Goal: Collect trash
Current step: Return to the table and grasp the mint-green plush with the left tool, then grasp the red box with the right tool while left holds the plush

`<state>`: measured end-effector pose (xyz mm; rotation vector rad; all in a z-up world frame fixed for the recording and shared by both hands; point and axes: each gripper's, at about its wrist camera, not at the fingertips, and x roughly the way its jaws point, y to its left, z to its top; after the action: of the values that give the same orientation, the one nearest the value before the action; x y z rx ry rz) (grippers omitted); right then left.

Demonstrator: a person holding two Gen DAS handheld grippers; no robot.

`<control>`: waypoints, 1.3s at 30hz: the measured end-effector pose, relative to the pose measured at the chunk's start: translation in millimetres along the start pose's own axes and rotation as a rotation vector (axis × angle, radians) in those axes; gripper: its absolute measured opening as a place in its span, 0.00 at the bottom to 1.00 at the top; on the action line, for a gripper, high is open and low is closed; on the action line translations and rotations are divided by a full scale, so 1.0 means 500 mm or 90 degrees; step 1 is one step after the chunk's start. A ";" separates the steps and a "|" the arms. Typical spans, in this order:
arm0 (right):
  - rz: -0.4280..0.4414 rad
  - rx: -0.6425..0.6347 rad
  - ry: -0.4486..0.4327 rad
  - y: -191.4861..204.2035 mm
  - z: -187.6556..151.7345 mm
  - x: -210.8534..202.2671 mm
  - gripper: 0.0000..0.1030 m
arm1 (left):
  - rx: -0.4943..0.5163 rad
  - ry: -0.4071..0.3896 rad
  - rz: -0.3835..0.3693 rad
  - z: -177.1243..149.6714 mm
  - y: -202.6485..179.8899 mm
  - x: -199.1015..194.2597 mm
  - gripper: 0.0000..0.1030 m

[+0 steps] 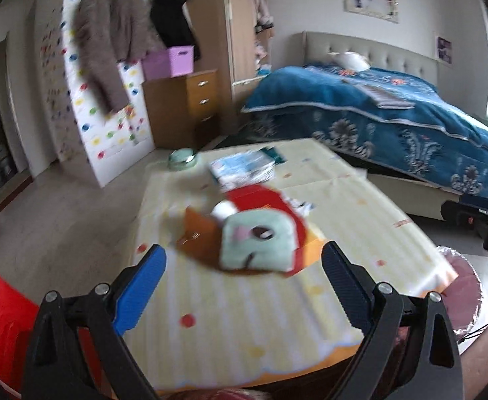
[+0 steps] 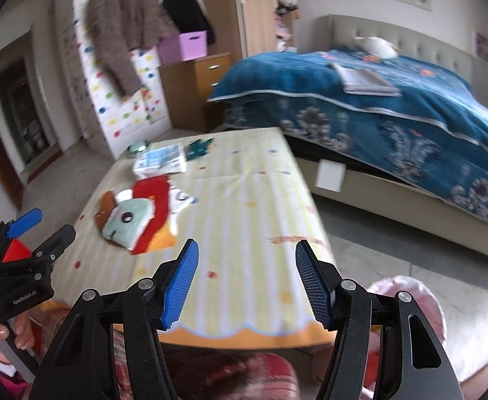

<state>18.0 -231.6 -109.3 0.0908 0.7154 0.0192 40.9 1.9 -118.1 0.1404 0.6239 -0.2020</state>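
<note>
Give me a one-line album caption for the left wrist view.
Open left gripper hovers over a striped table, facing a pale green wrapper on red packaging, blue bed behind.

Ahead of the left hand-held gripper, on the desk: a pile of wrappers, touching one another. Farther ahead, a packet; left of that, at the desk's far edge, a round dish. Beyond the desk to the right, a bed. Near right of the right hand-held gripper, on the floor, a bag-lined bin.
</note>
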 end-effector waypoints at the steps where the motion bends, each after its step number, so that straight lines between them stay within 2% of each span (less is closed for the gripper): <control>1: 0.002 -0.004 0.003 0.012 0.001 0.009 0.60 | -0.003 0.008 0.004 -0.004 0.009 0.010 0.89; 9: 0.003 -0.024 0.033 0.071 0.015 0.092 0.55 | -0.016 0.065 -0.016 -0.023 0.014 0.106 0.89; 17: -0.001 -0.014 0.054 0.044 0.022 0.139 0.55 | -0.034 0.123 -0.040 -0.004 -0.006 0.206 0.89; 21: 0.000 -0.009 0.063 0.032 0.021 0.152 0.55 | -0.015 0.163 -0.040 -0.004 -0.018 0.241 0.89; 22: 0.001 -0.008 0.064 0.027 0.021 0.153 0.55 | -0.012 0.173 -0.040 -0.008 -0.019 0.247 0.86; 24: 0.002 -0.008 0.065 0.024 0.019 0.152 0.55 | -0.005 0.166 -0.034 -0.012 -0.022 0.243 0.80; 28: 0.004 -0.007 0.062 0.022 0.018 0.149 0.55 | -0.022 0.154 -0.054 -0.008 -0.013 0.227 0.64; 29: 0.004 -0.007 0.061 0.022 0.017 0.148 0.55 | -0.022 0.146 -0.052 -0.008 -0.010 0.219 0.56; 32: 0.006 -0.009 0.054 0.023 0.017 0.140 0.55 | -0.040 0.132 -0.066 0.000 0.000 0.202 0.56; 36: 0.015 -0.018 0.042 0.033 0.018 0.123 0.56 | -0.060 0.090 -0.074 0.019 0.022 0.149 0.55; 39: 0.027 -0.031 0.041 0.049 0.020 0.120 0.57 | -0.074 0.055 -0.061 0.031 0.053 0.099 0.55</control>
<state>70.1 -205.3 -139.0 0.0593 0.7768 0.0805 95.1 17.5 -132.9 0.0062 0.7281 -0.2531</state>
